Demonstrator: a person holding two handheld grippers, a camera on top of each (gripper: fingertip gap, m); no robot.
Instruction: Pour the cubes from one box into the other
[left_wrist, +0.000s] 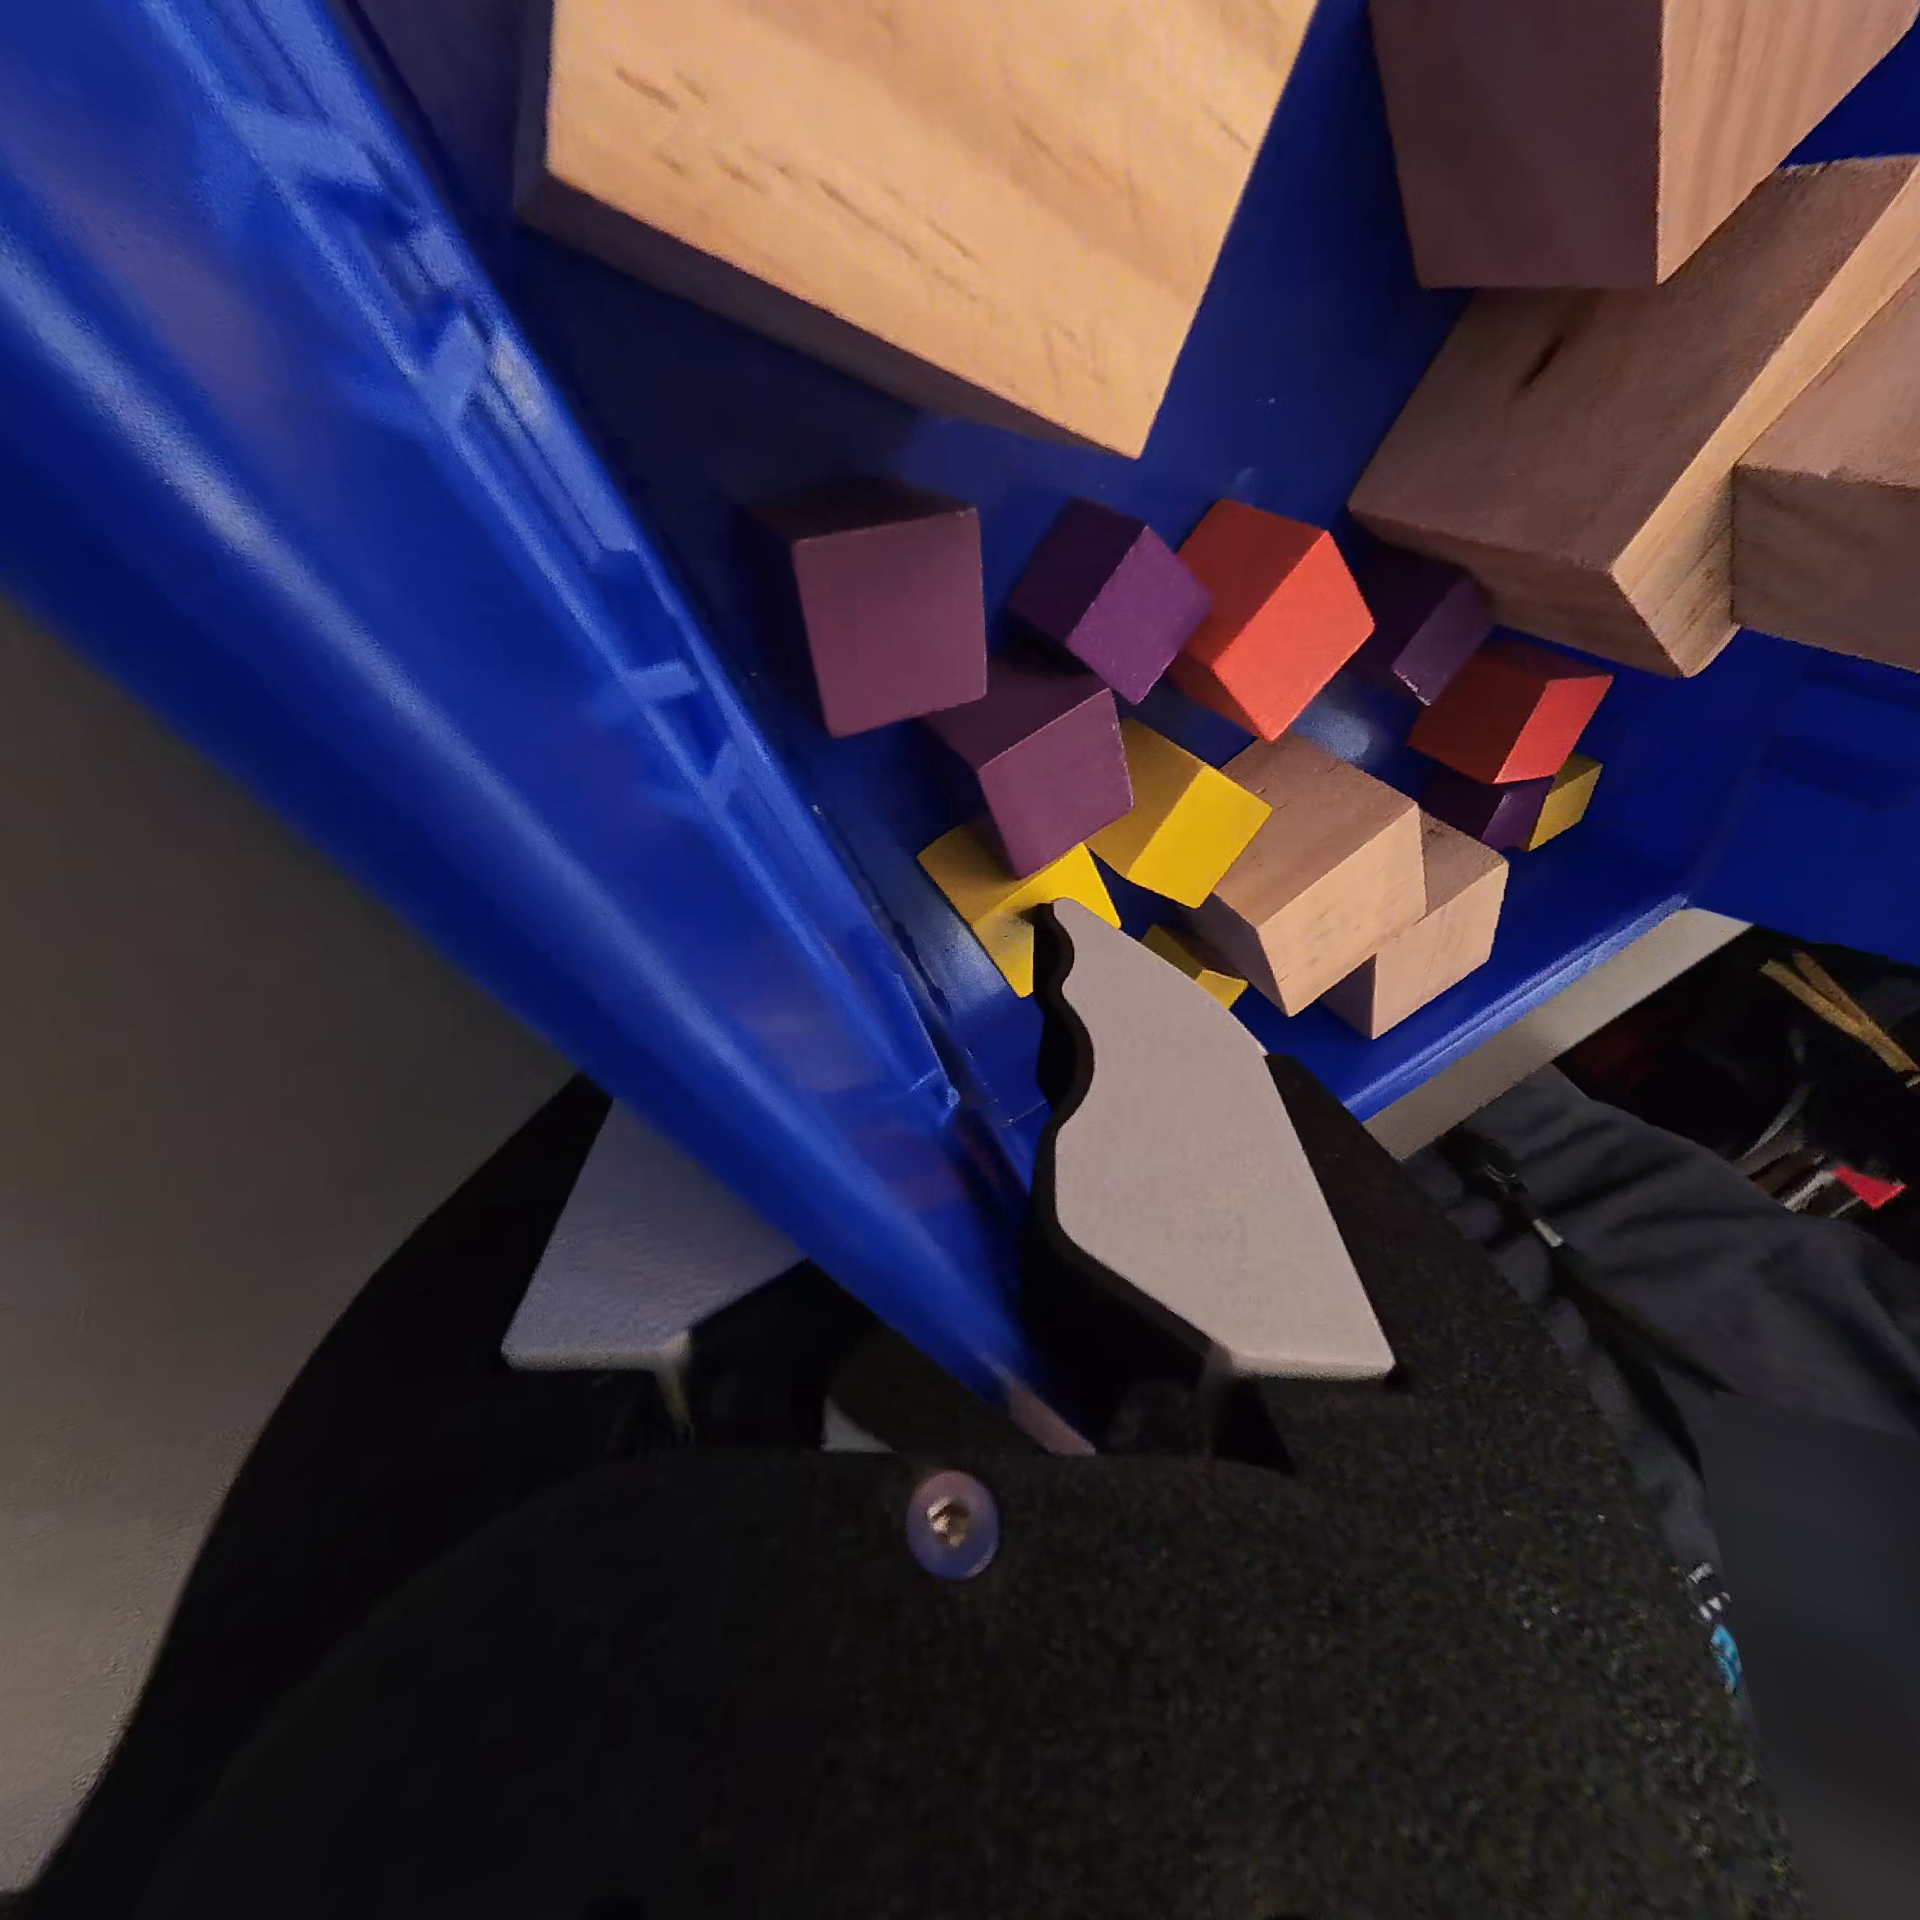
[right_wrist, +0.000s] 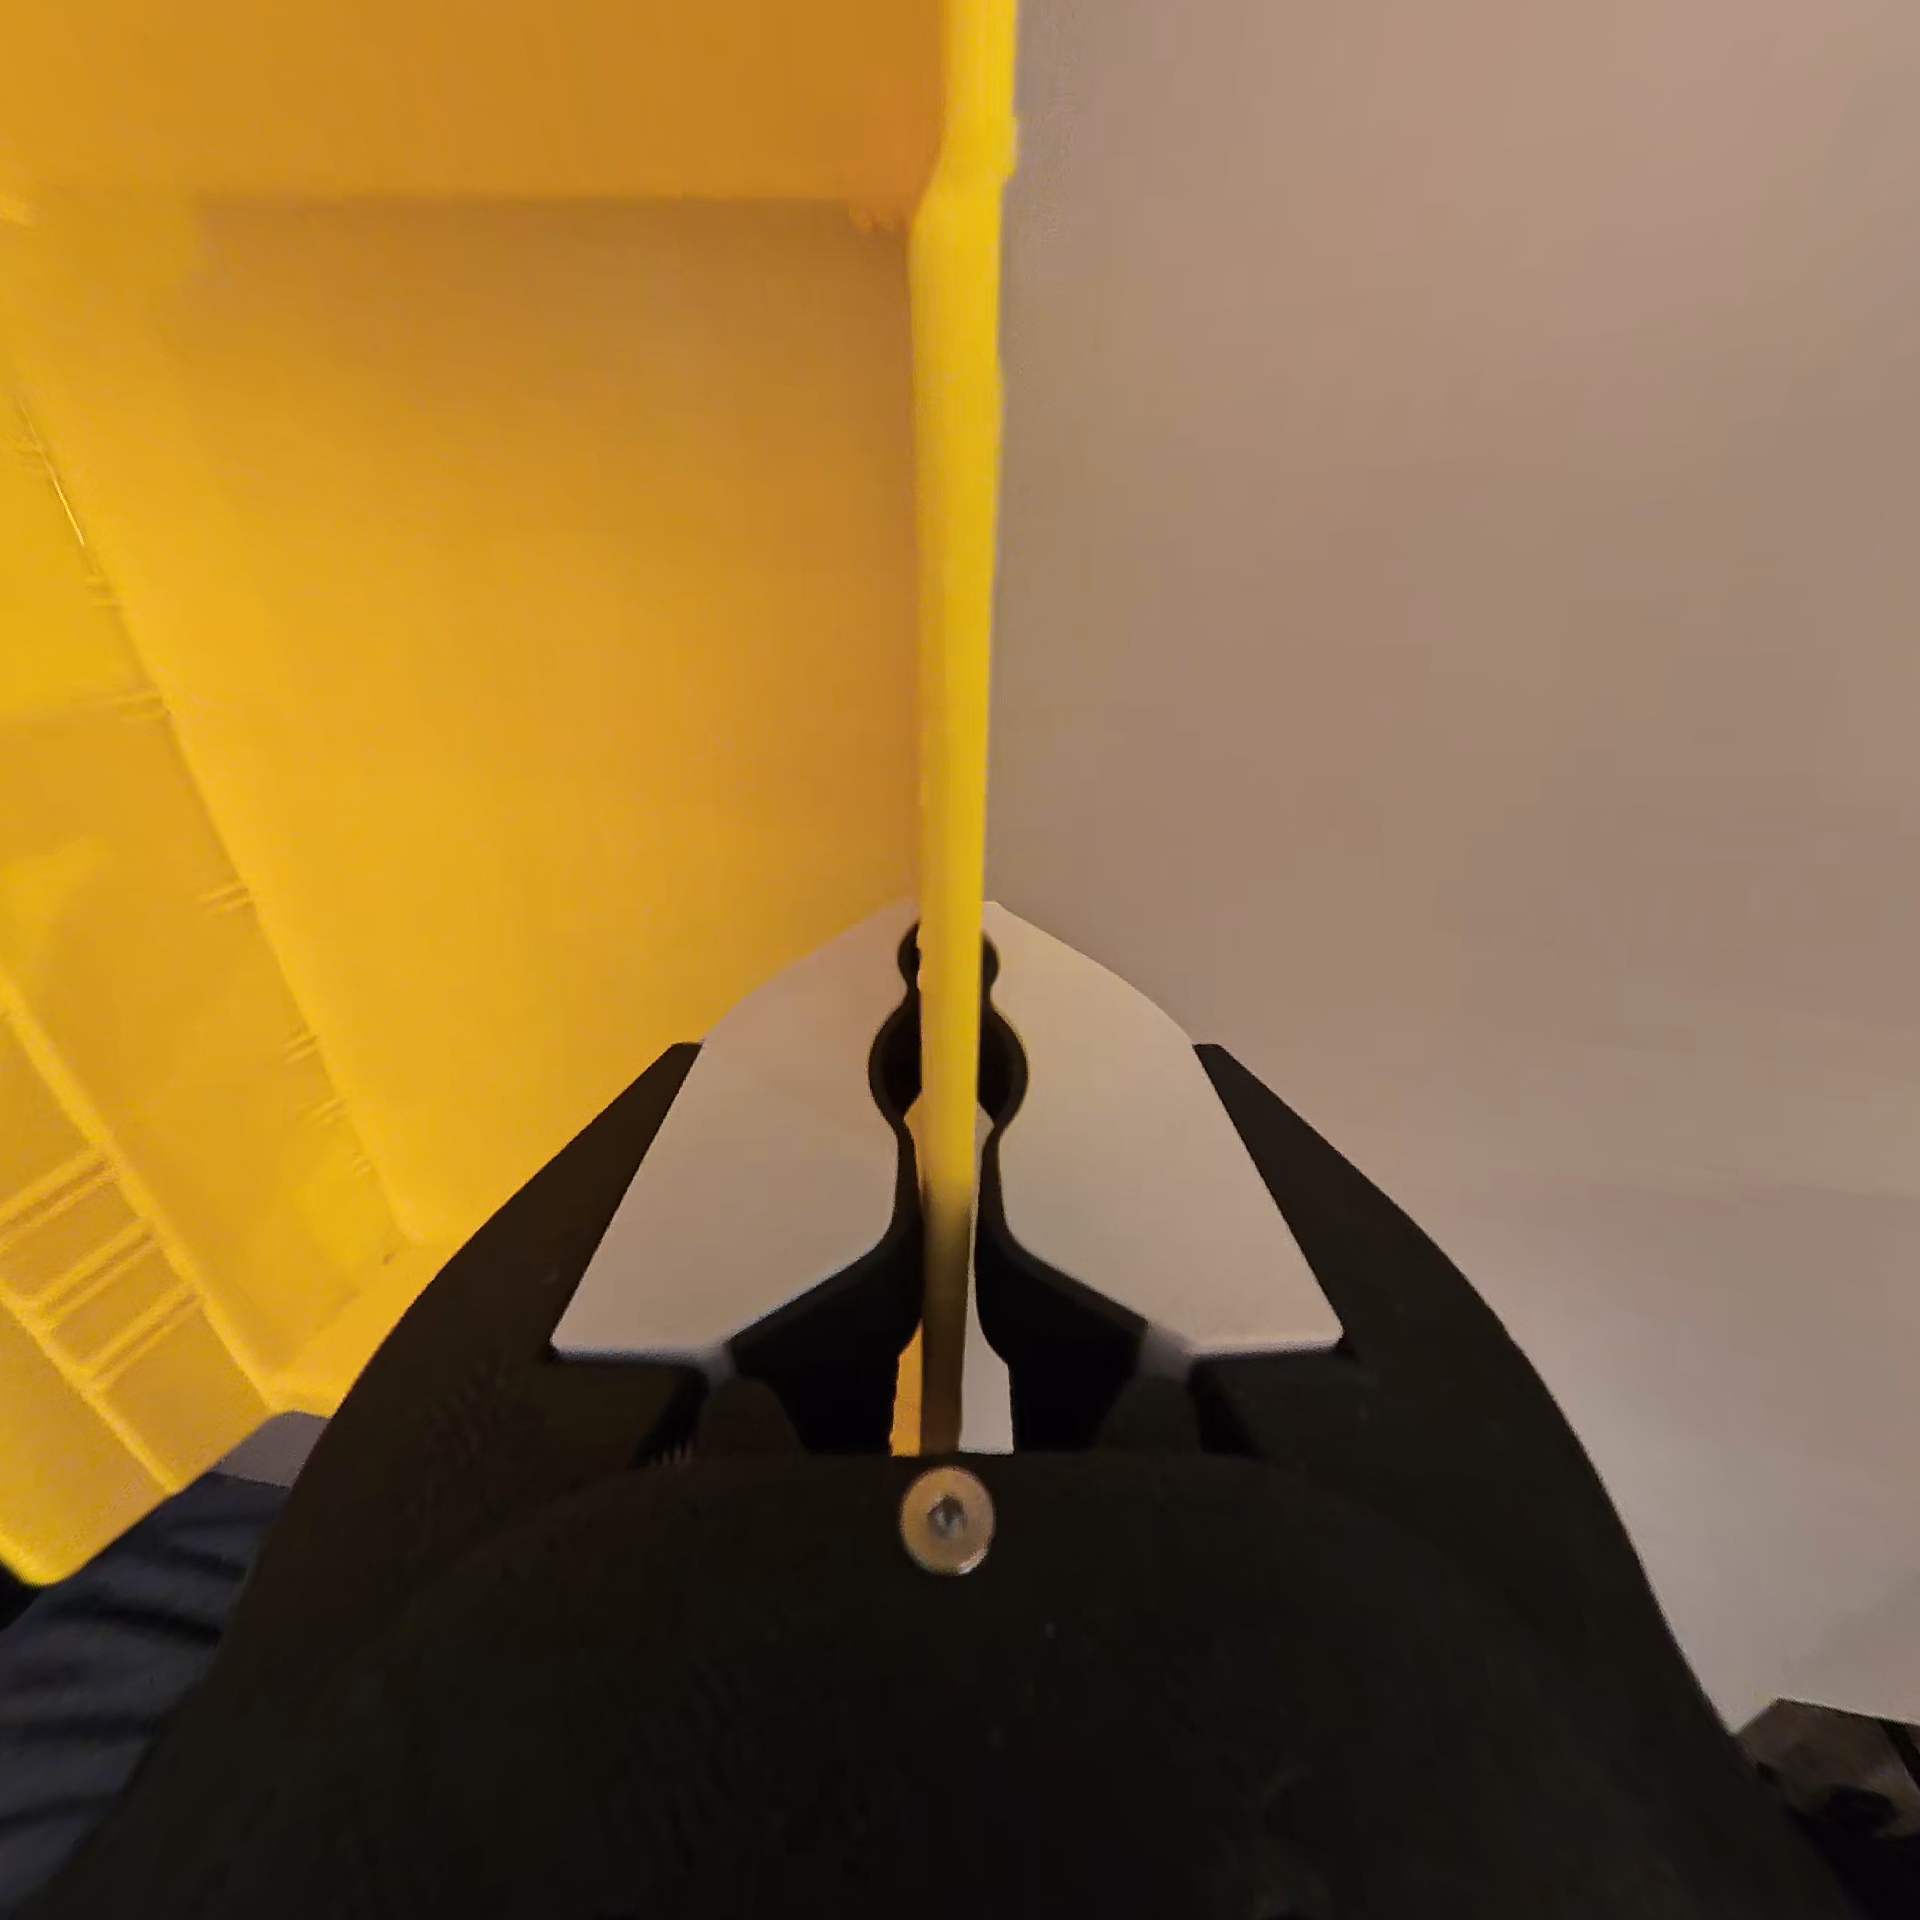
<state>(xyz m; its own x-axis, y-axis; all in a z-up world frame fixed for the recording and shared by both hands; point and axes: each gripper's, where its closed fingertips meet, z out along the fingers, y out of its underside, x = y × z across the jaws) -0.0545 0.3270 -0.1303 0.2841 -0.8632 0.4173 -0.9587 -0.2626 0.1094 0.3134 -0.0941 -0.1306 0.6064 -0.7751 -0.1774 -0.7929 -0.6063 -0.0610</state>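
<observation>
Cubes: small purple cubes (left_wrist: 894, 613), orange-red cubes (left_wrist: 1283, 613) and yellow cubes (left_wrist: 1184, 826) lie jumbled with plain wooden blocks (left_wrist: 1340, 883) inside the blue box, heaped in the corner next to the gripped wall; larger-looking wooden blocks (left_wrist: 914, 197) fill the top of the left wrist view.
Blue box: the blue box (left_wrist: 343, 582) is tipped; its gripped wall runs as a long diagonal from the upper left down to the gripper, its ribbed outer face turned left.
Left gripper: the left gripper (left_wrist: 987, 1049) is clamped on that blue wall, one grey finger (left_wrist: 1174, 1143) inside the box, the other outside and partly hidden.
Yellow box: the yellow box (right_wrist: 520, 623) shows a bare inside; its gripped wall runs straight up the right wrist view from the gripper, edge-on.
Right gripper: the right gripper (right_wrist: 951, 935) pinches this yellow wall, one finger on either side.
Background: a pale plain surface (right_wrist: 1455, 727) lies right of the yellow wall; a dark sleeve (left_wrist: 1683, 1247) shows at lower right in the left wrist view.
</observation>
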